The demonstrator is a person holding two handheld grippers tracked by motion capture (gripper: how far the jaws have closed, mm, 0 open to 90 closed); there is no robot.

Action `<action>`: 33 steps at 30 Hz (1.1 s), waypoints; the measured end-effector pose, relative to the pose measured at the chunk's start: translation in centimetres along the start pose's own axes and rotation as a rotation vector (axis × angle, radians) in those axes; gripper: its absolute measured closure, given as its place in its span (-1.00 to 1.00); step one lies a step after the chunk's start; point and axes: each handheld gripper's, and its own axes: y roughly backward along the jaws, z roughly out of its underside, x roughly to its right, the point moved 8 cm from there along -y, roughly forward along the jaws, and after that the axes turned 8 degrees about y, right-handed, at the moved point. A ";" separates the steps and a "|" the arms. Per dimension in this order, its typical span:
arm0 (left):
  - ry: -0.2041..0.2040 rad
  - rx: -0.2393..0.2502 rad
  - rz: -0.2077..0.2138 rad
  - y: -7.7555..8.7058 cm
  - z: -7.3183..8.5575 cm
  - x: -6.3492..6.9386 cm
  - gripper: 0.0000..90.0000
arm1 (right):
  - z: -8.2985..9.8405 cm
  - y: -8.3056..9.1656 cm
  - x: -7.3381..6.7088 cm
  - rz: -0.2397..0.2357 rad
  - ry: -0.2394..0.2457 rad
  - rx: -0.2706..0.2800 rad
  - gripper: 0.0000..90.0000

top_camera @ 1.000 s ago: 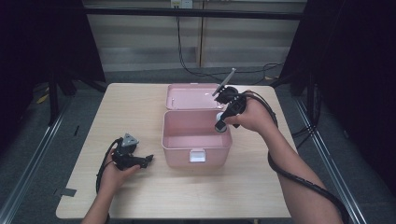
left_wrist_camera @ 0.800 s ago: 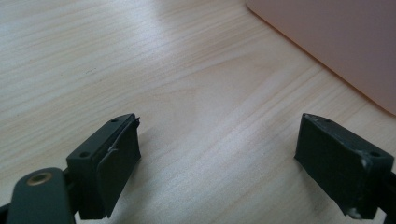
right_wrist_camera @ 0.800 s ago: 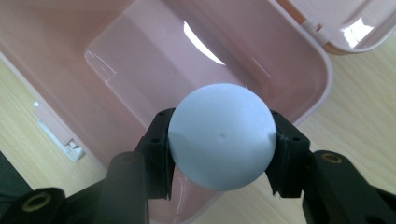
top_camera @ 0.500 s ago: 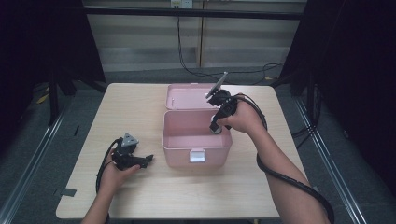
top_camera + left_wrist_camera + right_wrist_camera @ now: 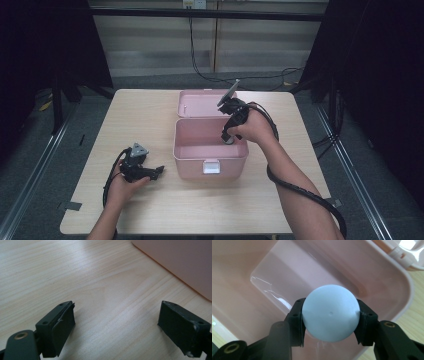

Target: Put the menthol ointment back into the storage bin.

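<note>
The left gripper (image 5: 159, 170) rests on the table (image 5: 150, 115) near the person, its jaws wide apart with nothing between them. Farther off, the right gripper (image 5: 329, 320) squeezes a light blue ball (image 5: 330, 313) over the open pink box (image 5: 210, 159).

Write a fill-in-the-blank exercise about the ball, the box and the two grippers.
1. The right gripper is shut on a light blue ____.
2. The ball hangs over the inside of the open ____ box.
3. The jaws of the left gripper stand ____, with nothing between them.
4. The left gripper rests on the wooden ____ beside the box.

Missing words: ball; pink; open; table
</note>
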 end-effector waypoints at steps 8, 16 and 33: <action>0.001 0.002 0.001 0.0 0.0 0.0 -0.71 | -0.2 -0.9 0.2 0.001 -0.022 -0.016 0.12; -0.001 0.000 0.003 0.0 0.0 0.0 -0.71 | -0.6 -1.4 0.3 0.007 -0.023 -0.018 0.12; 0.000 -0.001 0.002 0.0 0.0 0.0 -0.72 | -1.1 -2.5 0.6 0.016 -0.053 -0.034 0.12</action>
